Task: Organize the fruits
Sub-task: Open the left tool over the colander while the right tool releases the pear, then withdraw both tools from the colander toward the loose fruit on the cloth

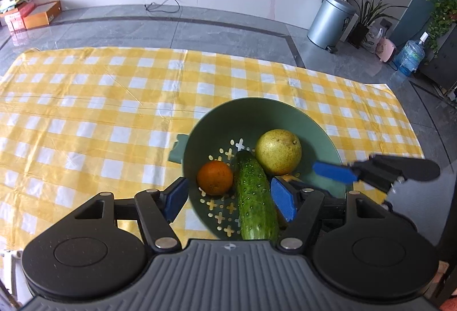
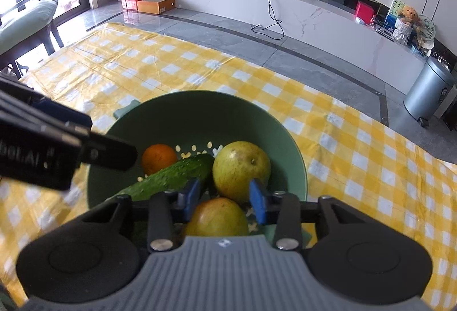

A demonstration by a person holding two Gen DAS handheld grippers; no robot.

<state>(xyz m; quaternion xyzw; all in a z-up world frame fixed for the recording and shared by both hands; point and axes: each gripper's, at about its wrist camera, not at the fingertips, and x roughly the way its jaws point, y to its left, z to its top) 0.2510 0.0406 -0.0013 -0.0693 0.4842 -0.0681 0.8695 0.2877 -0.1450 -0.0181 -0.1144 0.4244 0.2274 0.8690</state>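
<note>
Right gripper [image 2: 223,203] is spread wide over the mango [image 2: 217,218] at the near rim of the green colander [image 2: 200,111], gripping nothing. Left gripper [image 1: 230,198] also released, straddling the cucumber [image 1: 255,196]. Lift both straight up so the fingers miss the pear [image 2: 241,169] and orange [image 2: 159,158] behind.

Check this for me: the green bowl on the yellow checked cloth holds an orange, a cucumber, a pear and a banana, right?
Not quite: there is no banana. The fourth item in the green bowl is a mango, seen in the right wrist view. The orange, cucumber and pear are there.
</note>
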